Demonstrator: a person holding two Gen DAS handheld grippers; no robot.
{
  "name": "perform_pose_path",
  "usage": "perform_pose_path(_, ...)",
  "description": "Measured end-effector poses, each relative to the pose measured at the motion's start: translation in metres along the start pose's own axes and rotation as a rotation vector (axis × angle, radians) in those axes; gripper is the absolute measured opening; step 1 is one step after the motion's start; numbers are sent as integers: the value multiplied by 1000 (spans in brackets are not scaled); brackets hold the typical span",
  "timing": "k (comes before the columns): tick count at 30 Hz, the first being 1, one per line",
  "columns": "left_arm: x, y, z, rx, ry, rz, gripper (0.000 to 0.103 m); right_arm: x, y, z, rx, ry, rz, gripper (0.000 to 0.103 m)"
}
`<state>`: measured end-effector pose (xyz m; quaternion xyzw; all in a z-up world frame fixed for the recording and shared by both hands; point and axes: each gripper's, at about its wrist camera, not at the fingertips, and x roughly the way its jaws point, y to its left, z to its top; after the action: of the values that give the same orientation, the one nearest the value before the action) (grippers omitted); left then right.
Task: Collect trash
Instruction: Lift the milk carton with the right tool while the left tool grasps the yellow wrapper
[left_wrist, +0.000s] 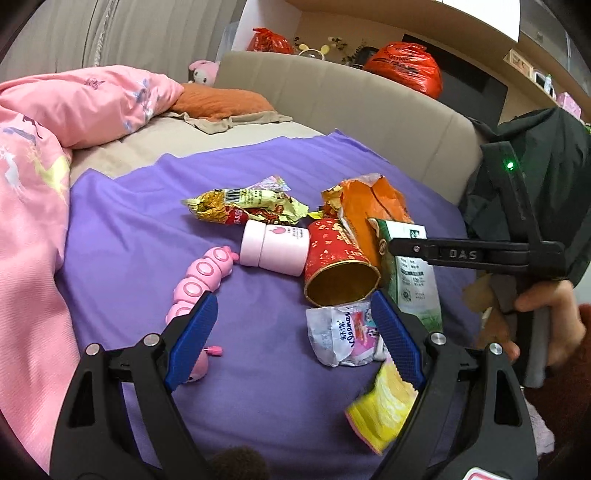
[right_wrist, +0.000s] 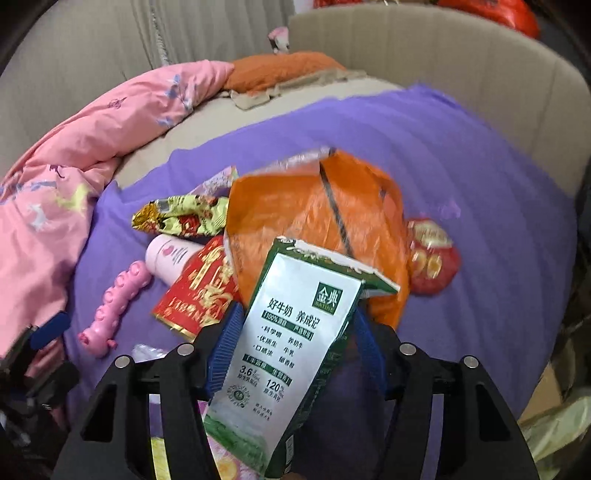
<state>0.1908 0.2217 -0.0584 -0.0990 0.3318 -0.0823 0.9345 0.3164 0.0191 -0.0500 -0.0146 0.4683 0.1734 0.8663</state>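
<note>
While it stands tilted on the bed, the green-and-white milk carton sits between the two blue pads of the right claw, its torn top leaning away from the camera. That claw is spread wide around the carton. The left pad lies against the carton's edge, but the blurred picture shows no squeeze on its sides.

Just behind the carton is a crumpled orange bag. A red round packet peeks out at the bag's right. A red and gold tube lies on its side to the carton's left, and the left wrist view looks into its open end. A pale pink jar lies against the tube, with a yellow-green snack wrapper behind the jar. A pink caterpillar toy stretches out nearer the bed's left side. All of this rests on a purple sheet.

The left claw hovers over bare sheet with its jaws wide and nothing between them. A white crumpled wrapper lies just beside its right pad, and a yellow packet lies partly under that finger. A hand grips the handle of the right tool at the edge of this view.

Farther out are a pink quilt, bunched along the left, an orange pillow and a beige headboard.
</note>
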Motion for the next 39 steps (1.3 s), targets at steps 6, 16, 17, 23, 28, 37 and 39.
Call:
perform_pose_path(6,-10,7,5,-20,-52,67,81,11,24,-8,-4,-24,-36,57)
perform_pose_path(16,-9,6,4,-39,5,-99,81,-53,11,-30,-40,-217,-48,50)
perform_pose_path(17,-8,3,3,-34,21,-114,81,-66,6,-35,-33,-244,-36,50)
perform_pose_path(23,1,-32,-16,54,145,-133,81,-119,-7,-68,-44,-365,-66,50)
perform_pose_path(28,5,-50,-32,48,212,-123,76,-141,-22,-86,-11,-399,-42,50)
perform_pose_path(37,25,-53,-62,-56,379,-126,54,-155,-33,-99,5,-417,-11,50)
perform_pose_path(39,26,-49,-63,-90,387,-139,46,-156,-32,-103,-7,-417,-15,50)
